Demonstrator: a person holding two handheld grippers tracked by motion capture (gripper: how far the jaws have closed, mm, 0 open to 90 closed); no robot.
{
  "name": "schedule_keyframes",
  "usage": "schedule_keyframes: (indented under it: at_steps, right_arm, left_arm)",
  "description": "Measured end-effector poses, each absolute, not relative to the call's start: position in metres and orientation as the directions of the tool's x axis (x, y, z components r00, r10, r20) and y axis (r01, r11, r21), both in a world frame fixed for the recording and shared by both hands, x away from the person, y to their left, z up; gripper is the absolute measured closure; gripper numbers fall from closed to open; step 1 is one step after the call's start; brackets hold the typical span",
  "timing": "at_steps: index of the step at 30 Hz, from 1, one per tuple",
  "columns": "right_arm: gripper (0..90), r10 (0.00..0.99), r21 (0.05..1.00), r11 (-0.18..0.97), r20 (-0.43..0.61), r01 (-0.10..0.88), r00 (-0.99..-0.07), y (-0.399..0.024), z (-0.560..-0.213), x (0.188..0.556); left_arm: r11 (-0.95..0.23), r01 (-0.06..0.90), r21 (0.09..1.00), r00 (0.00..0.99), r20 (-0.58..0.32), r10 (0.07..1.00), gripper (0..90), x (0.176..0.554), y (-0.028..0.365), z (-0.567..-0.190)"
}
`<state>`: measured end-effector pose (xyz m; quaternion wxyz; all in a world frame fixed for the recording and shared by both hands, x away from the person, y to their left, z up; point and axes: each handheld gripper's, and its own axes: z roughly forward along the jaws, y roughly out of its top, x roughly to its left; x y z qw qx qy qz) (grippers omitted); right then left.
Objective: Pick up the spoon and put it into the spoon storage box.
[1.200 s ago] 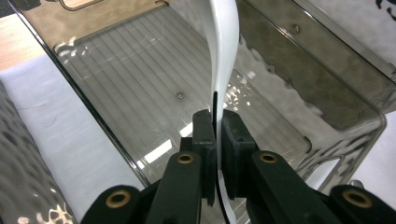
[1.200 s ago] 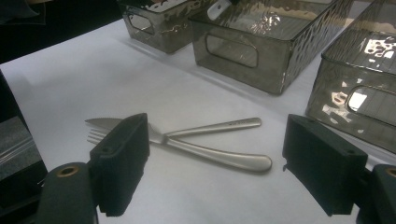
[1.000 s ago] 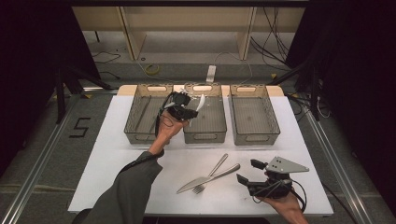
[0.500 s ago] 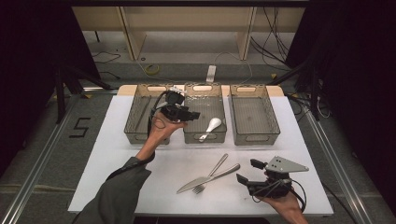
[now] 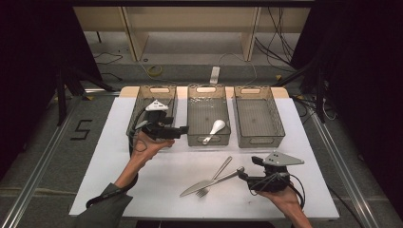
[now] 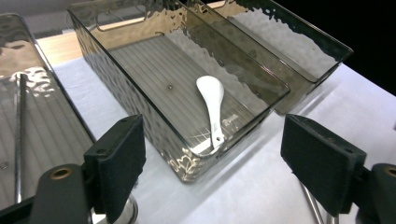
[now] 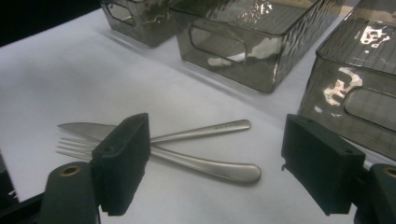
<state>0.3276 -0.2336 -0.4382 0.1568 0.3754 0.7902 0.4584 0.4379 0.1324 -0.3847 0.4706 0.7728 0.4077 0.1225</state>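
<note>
A white spoon point(image 5: 214, 128) point(image 6: 212, 108) lies alone in the middle smoky bin point(image 5: 191, 118) point(image 6: 154, 116). My left gripper point(image 5: 184, 129) point(image 6: 215, 163) hovers at the left bin's near right corner and points at the middle bin. It is open; its jaws have just been opening and nothing is between them. A steel knife point(image 5: 209, 182) point(image 7: 219, 168) and a fork point(image 5: 217, 174) point(image 7: 205, 133) lie crossed on the white table. My right gripper point(image 5: 248, 167) point(image 7: 217, 163) is open at the knife handle's end, off the cutlery.
Three smoky plastic bins stand in a row at the back: the left bin point(image 5: 137, 111) point(image 6: 28, 107) with a thin rod in it, the middle one, and the right bin point(image 5: 278, 118) point(image 6: 303, 42). A white sheet point(image 5: 332, 190) covers the table.
The left gripper held the spoon over the middle bin, let it drop there, then drew back to the left and toward the person with its jaws open. The right gripper kept still.
</note>
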Motion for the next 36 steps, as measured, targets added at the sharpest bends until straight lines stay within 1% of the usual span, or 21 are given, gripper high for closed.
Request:
schedule_keyframes:
  at_steps: [4, 8, 18, 22, 28, 36]
  right_arm:
    - [27.4, 0.738, 0.833, 0.315, 0.087, 0.455, -0.67, -0.228, -0.441, 0.337]
    - [30.7, 0.736, 0.828, 0.32, 0.089, 0.46, -0.671, -0.226, -0.444, 0.344]
    - [44.3, 0.742, 0.821, 0.317, 0.096, 0.474, -0.663, -0.225, -0.45, 0.357]
    - [50.5, 0.746, 0.814, 0.32, 0.098, 0.484, -0.659, -0.225, -0.452, 0.36]
    - [60.2, 0.737, 0.807, 0.333, 0.1, 0.487, -0.669, -0.225, -0.455, 0.366]
    - [66.1, 0.73, 0.791, 0.361, 0.089, 0.493, -0.678, -0.223, -0.458, 0.371]
  left_arm:
    - [-0.224, 0.483, 0.847, 0.646, -0.172, 0.744, 19.2, 0.425, 0.142, -0.389]
    - [-0.22, 0.484, 0.847, 0.644, -0.174, 0.745, 17.6, 0.415, 0.152, -0.396]
    - [-0.236, 0.483, 0.843, 0.673, -0.185, 0.716, 15.7, 0.389, 0.169, -0.405]
    - [-0.229, 0.491, 0.841, 0.671, -0.198, 0.714, 15.5, 0.382, 0.175, -0.407]
    - [-0.232, 0.49, 0.84, 0.668, -0.191, 0.719, 15.3, 0.375, 0.179, -0.411]
    - [-0.212, 0.486, 0.848, 0.662, -0.199, 0.723, 15.2, 0.363, 0.183, -0.408]
